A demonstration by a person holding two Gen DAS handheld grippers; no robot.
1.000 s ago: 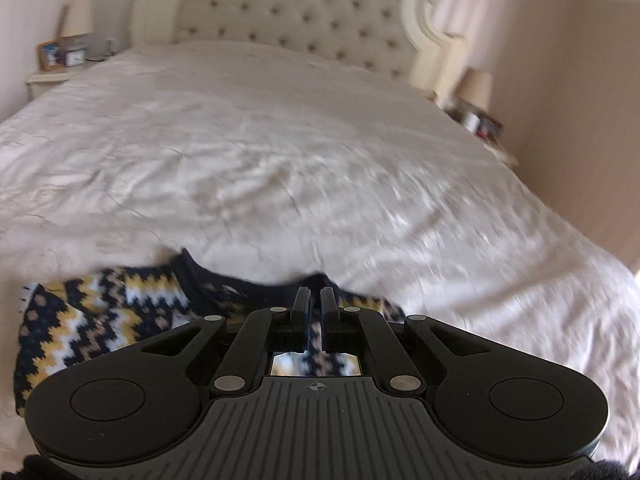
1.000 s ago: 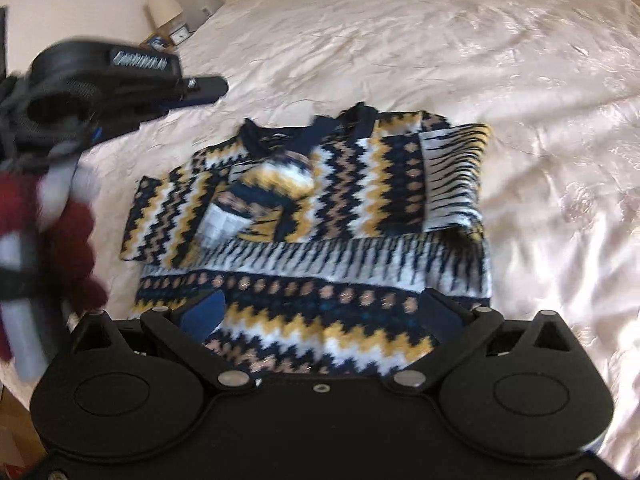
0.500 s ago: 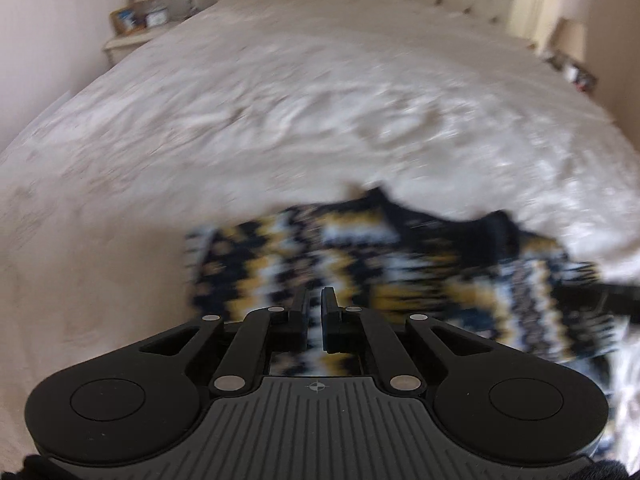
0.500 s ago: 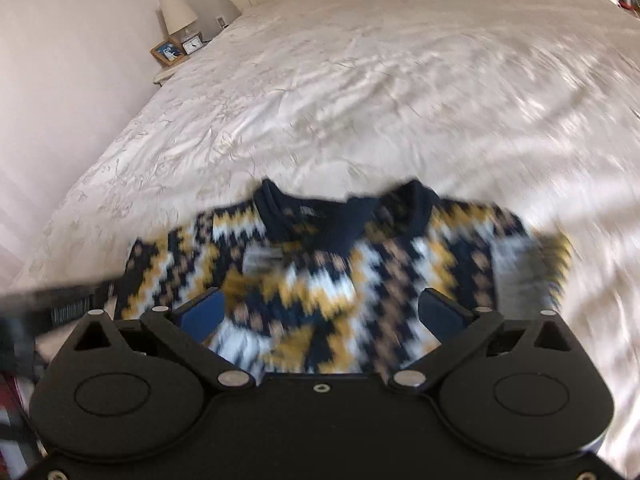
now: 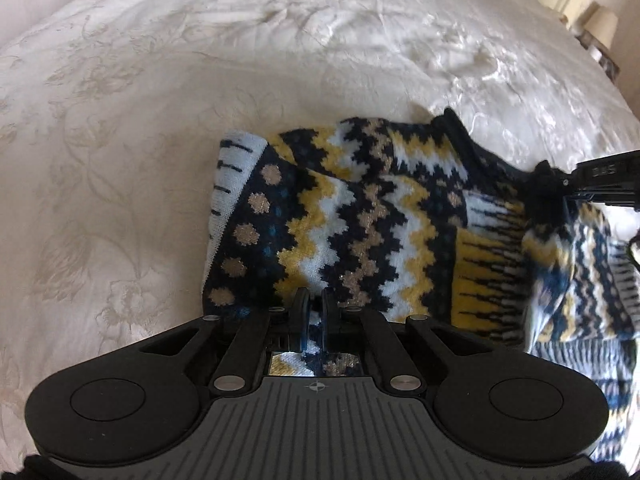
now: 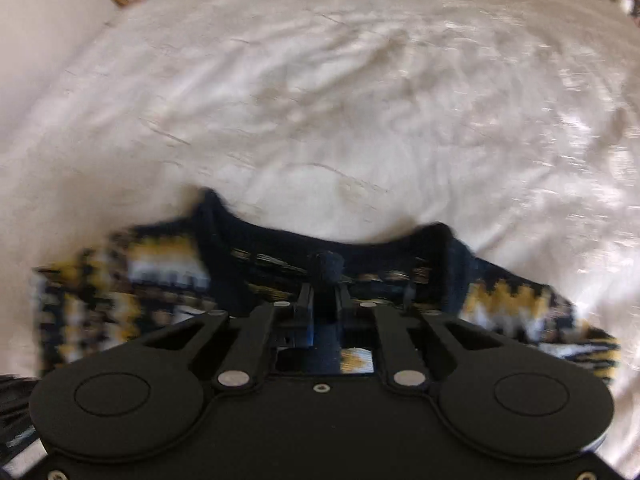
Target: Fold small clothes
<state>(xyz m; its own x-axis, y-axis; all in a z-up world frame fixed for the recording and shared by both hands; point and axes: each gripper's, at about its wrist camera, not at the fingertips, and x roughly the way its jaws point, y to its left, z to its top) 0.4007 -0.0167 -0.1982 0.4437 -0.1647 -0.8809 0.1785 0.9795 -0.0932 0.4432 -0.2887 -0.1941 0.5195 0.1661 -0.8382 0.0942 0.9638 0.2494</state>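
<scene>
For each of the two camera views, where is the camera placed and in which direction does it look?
Left wrist view: sits on the left gripper, looking along its fingers down at the patterned sweater on the white bedspread; its jaws are shut on sweater fabric, and the right gripper enters from the right edge.
Right wrist view: sits on the right gripper, facing across the bed; its jaws pinch the sweater's dark collar. The picture is blurred.
Both views share the sweater and bedspread.

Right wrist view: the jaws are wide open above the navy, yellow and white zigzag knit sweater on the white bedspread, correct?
Not quite. In the right wrist view the right gripper has its jaws shut on the navy, yellow and white zigzag knit sweater, pinching its dark collar. The sweater does lie on the white bedspread.
</scene>
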